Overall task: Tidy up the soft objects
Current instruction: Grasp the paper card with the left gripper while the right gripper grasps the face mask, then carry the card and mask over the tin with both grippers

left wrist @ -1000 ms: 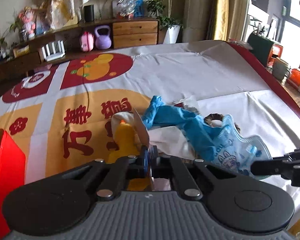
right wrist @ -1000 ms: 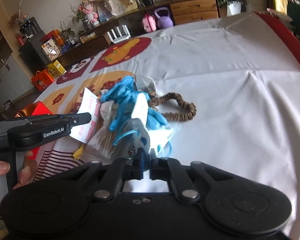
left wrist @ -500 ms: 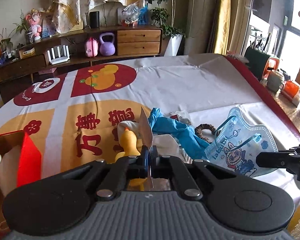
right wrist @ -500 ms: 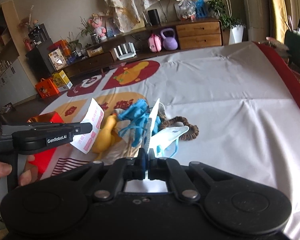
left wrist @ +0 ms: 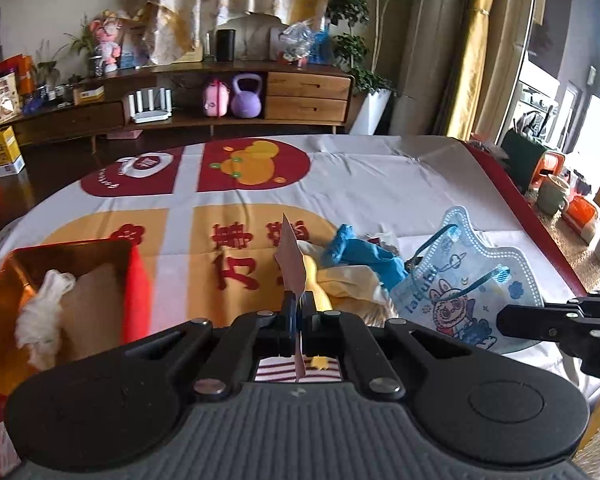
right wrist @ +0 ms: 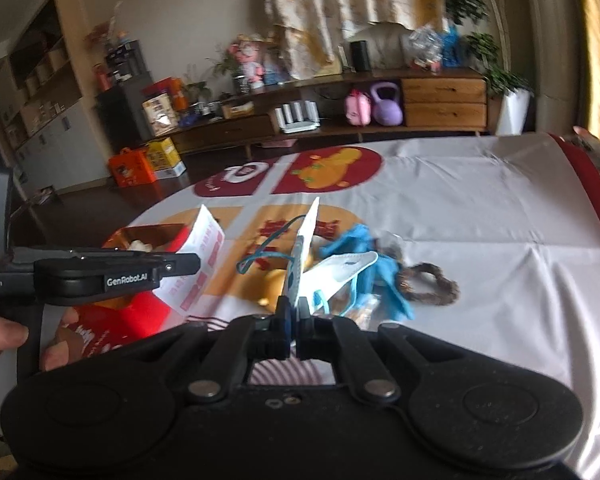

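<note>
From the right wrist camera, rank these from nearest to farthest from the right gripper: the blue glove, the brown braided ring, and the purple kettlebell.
1. Blue glove: on the cloth just ahead and right of the right gripper.
2. Brown braided ring: on the cloth, further right, beyond the glove.
3. Purple kettlebell: far back, on the low wooden shelf against the wall.

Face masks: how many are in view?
2: a printed mask pinched in the right gripper, a white mask lying on the pile. Others may hide under it.

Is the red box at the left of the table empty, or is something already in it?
Not empty. The left wrist view shows the red box open-topped, with a white fluffy item and a beige soft piece inside. How full it is, I cannot tell.
</note>
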Action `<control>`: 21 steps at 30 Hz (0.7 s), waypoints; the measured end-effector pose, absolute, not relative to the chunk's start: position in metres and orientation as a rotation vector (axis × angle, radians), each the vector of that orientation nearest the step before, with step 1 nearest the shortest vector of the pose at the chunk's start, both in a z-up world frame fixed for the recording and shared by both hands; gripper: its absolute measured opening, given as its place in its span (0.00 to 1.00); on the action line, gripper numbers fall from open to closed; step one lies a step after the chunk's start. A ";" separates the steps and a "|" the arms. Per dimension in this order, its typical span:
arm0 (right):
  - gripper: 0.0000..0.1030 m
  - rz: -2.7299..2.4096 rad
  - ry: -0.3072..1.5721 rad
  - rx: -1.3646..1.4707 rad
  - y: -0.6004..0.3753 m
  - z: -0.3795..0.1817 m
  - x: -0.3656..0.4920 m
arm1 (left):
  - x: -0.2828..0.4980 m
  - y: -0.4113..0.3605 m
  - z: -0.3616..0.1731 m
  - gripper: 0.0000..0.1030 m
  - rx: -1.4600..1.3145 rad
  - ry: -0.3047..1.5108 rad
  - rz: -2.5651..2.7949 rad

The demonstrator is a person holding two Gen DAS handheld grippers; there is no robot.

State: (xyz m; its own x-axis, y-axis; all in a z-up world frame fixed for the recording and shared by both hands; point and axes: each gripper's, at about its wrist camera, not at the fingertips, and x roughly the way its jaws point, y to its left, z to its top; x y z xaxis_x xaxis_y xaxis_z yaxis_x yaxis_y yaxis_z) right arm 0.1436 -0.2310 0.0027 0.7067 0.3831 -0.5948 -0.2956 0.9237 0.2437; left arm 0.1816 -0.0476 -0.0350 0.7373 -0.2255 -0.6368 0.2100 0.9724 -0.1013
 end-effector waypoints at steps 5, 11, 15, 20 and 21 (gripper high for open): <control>0.01 0.436 0.676 0.103 -0.202 0.014 0.145 | 0.166 -0.021 -0.024 0.02 -0.042 0.693 -0.209; 0.02 0.501 0.668 0.077 -0.164 0.025 0.153 | 0.152 0.016 -0.016 0.02 -0.065 0.684 -0.158; 0.02 0.541 0.671 0.054 -0.136 0.028 0.157 | 0.147 0.041 -0.014 0.02 -0.069 0.685 -0.119; 0.02 0.588 0.677 0.029 -0.104 0.030 0.163 | 0.146 0.072 -0.011 0.02 -0.057 0.690 -0.068; 0.02 0.599 0.679 0.024 -0.096 0.030 0.164 | 0.147 0.076 -0.010 0.02 -0.054 0.691 -0.060</control>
State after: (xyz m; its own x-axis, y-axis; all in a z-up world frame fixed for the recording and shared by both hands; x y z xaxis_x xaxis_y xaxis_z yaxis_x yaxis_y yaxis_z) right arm 0.1637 -0.0964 0.0297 0.6177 0.5279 -0.5828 -0.5126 0.8324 0.2107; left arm 0.1465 0.0764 -0.0096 0.7693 -0.0734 -0.6347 0.0373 0.9968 -0.0700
